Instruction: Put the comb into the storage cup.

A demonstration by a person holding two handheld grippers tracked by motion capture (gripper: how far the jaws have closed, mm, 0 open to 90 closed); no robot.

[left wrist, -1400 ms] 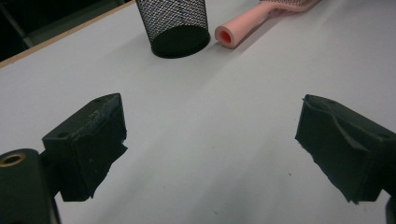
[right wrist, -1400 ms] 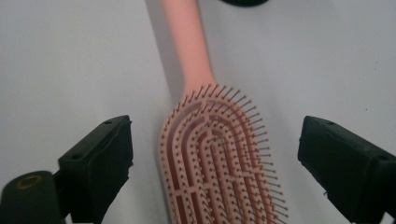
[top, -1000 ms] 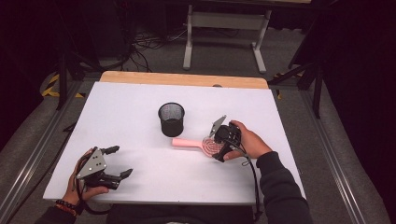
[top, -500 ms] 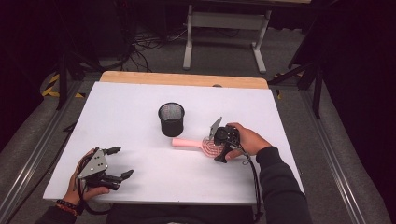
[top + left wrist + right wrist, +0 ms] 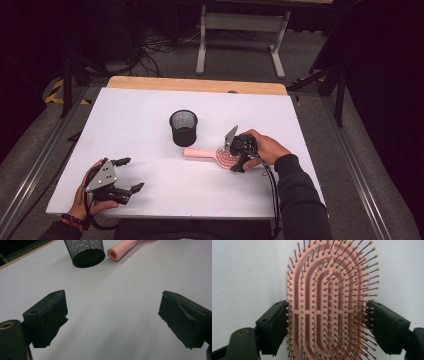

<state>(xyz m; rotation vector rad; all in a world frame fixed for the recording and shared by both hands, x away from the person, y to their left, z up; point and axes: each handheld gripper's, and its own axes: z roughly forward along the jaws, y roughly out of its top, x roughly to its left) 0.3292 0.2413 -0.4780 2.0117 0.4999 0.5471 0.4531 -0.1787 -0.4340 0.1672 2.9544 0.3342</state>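
Pink hairbrush [image 5: 329, 302] lies bristles-up on the white counter [image 5: 140, 115], its head between the jaws of the right hand-held gripper [image 5: 235, 156], which have just been closing and sit at its edges; whether they clamp yet I cannot tell. Likely the grasp step; next comes a firm squeeze, then a lift, perhaps toward the black mesh cup [image 5: 183, 128] beyond its handle. The right gripper view shows that contact; the high view shows the left hand-held gripper [image 5: 126, 175], jaws apart, holding nothing, well to the side.

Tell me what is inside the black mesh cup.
From the high view the black mesh cup stands upright beside the pink hairbrush with nothing rising above its rim. Its inside is dark, so the bottom cannot be made out; a small thing lying there would stay hidden.
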